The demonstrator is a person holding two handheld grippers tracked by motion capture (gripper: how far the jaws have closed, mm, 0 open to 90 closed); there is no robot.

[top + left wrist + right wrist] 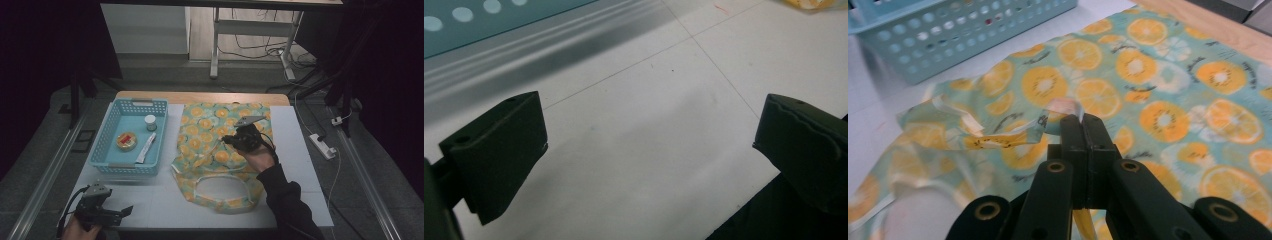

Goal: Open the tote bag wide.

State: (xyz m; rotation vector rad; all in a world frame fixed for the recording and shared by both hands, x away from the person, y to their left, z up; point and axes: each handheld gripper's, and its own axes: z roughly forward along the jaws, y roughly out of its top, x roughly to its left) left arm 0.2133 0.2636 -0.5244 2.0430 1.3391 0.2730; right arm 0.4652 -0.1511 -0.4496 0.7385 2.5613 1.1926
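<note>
While your right claw (1082,120) is clamped on a strap edge of the orange-print garment (220,150), note the geometry: the cloth lies flat on the table (150,200) under and all around that claw, long axis running from you to the far edge, neck opening on your side. Left claw (649,145), jaws apart w/ nothing between, rests well off at the near-left corner. Obstacle: blue basket (102,145), just left of the garment.

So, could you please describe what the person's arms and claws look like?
Both claws are black. The left claw has broad, blocky jaws and a black cable. The right claw carries a grey three-cornered plate and a black cable. The right arm wears a dark long sleeve.
</note>
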